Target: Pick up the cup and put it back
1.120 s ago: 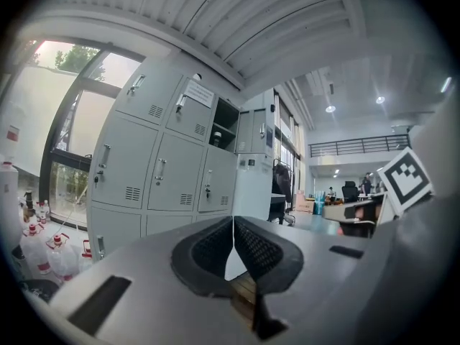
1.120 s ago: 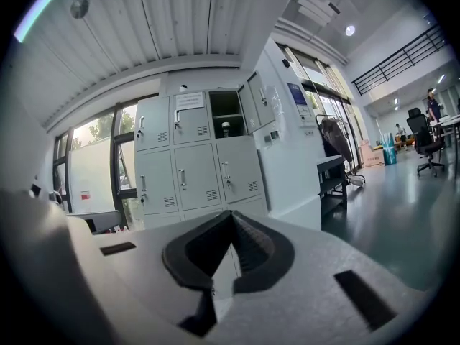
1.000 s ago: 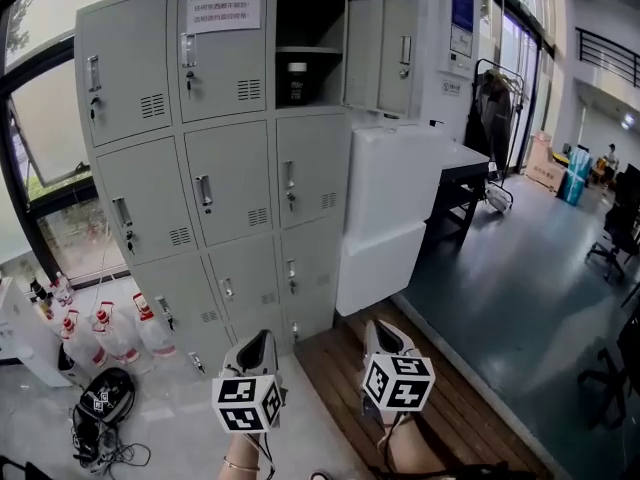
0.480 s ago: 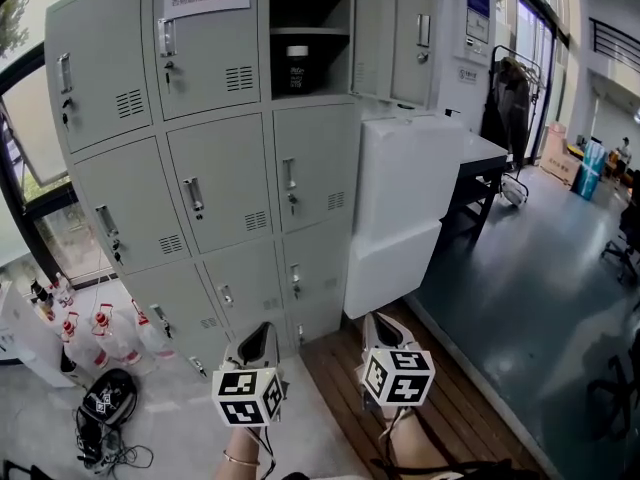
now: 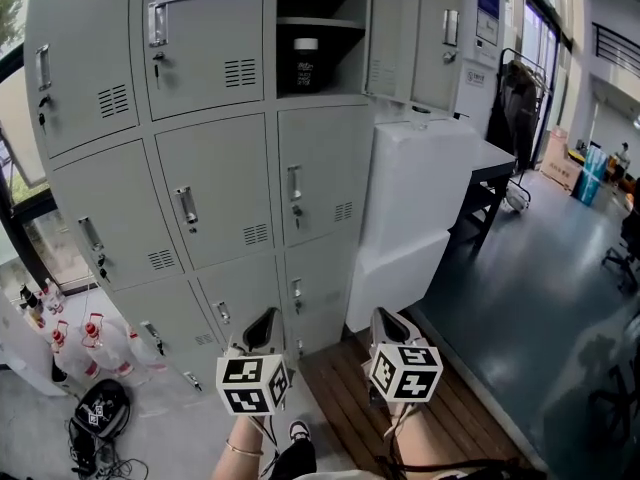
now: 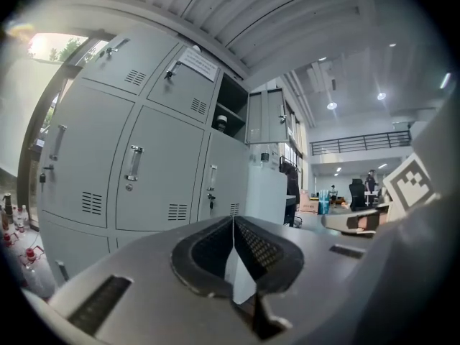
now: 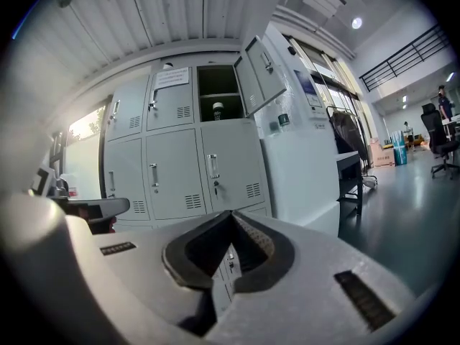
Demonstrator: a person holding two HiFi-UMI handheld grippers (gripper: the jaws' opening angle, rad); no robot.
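A dark cup with a white lid stands on the lower shelf of the open top locker, whose door is swung out to the right. The left gripper view shows the cup far off and small, as does the right gripper view. My left gripper and right gripper are low in the head view, side by side, pointing at the locker bank and well short of it. Both hold their jaws together with nothing between them.
The grey locker bank has its other doors closed. A white cabinet stands against its right side, with a black desk behind. Bottles and a black bag with cables sit on the floor at left. Wooden planks lie underfoot.
The lockers have grown larger and closer in the head view as the person moved towards them. Both grippers keep their places side by side with jaws together.
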